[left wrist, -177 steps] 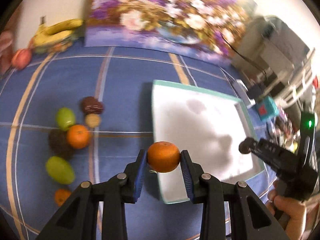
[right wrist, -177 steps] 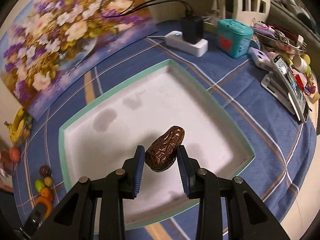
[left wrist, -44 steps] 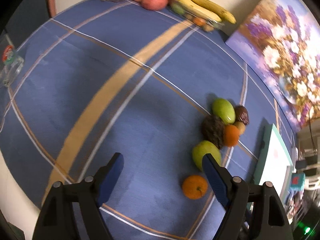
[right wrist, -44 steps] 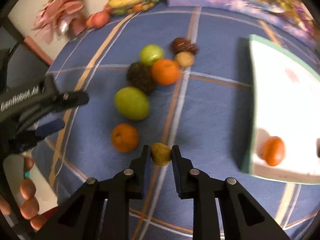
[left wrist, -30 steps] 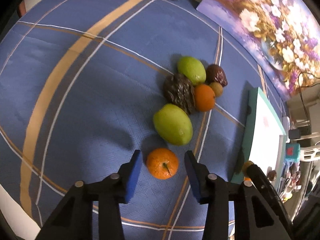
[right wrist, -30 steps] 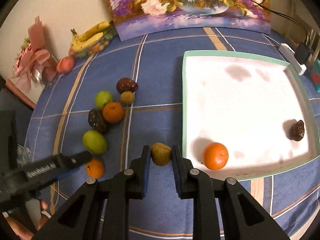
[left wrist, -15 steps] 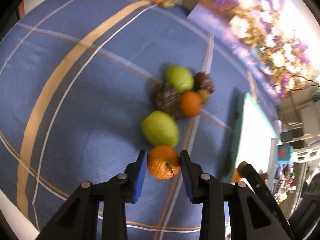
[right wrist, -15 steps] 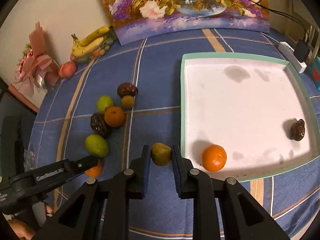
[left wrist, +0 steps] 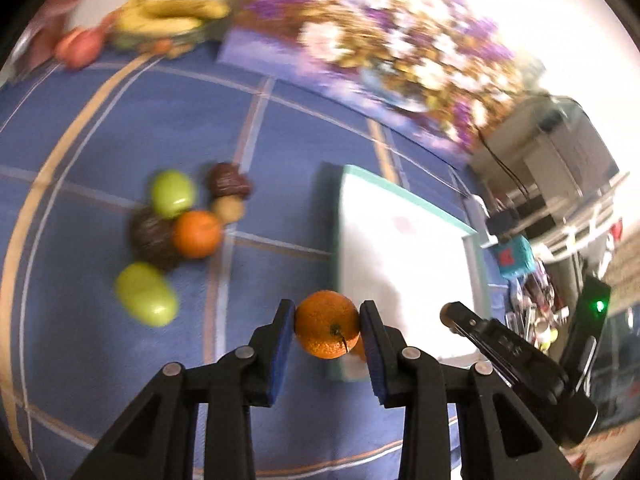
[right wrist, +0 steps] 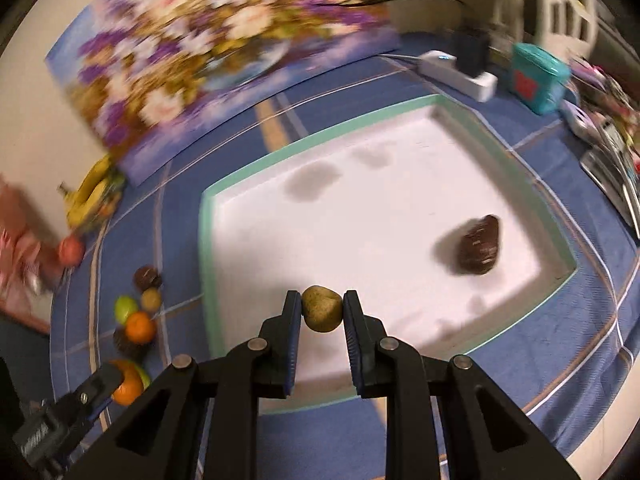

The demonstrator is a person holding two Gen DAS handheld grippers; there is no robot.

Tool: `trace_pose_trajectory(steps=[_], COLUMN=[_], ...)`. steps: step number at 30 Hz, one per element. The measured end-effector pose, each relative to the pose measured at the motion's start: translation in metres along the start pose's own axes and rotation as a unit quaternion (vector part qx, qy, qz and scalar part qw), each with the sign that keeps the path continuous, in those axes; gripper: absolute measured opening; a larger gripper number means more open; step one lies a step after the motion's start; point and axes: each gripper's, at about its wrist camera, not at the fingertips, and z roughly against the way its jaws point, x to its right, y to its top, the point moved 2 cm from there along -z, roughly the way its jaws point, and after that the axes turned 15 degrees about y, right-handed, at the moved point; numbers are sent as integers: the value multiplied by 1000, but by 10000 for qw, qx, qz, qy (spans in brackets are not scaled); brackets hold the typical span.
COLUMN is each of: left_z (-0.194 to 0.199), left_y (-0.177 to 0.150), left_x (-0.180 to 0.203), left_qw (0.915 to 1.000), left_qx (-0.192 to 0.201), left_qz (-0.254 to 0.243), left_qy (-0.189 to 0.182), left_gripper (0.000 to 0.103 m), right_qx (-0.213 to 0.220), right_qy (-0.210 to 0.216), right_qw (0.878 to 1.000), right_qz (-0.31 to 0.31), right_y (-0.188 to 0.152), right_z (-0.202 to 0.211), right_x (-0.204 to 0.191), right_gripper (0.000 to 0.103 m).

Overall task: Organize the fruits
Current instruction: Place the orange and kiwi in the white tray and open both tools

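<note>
Jaws of the left gripper [left wrist: 327,326] clamp an orange [left wrist: 327,324], the right gripper [right wrist: 322,310] pinches a small brownish fruit [right wrist: 322,308] over the tray [right wrist: 206,240], dark fruit [right wrist: 478,246] at two o'clock.

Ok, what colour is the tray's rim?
Mint green on the tray, around a white inside; clearest in the right wrist view.

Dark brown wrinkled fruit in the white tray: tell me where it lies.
In the right wrist view, the dark brown wrinkled fruit lies alone near the white tray's right wall.
</note>
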Motion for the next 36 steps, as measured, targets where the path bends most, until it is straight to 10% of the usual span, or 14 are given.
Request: trace_pose_trajectory(steps=[13, 36], left_z=[-57, -99], left_y=[16, 20], left_x=[68, 85], left_qw=[9953, 9930], left_qx=[-35, -333], left_qz=[-919, -1036], left_qy=[291, 462], left_gripper=[35, 36], right_qx=[108, -90], right_qy=[-523, -710], right_qw=[9985, 9974], right_qz=[-144, -41], right_y=[51, 62], right_z=[-28, -59], right_x=[37, 51], right_gripper=[22, 22])
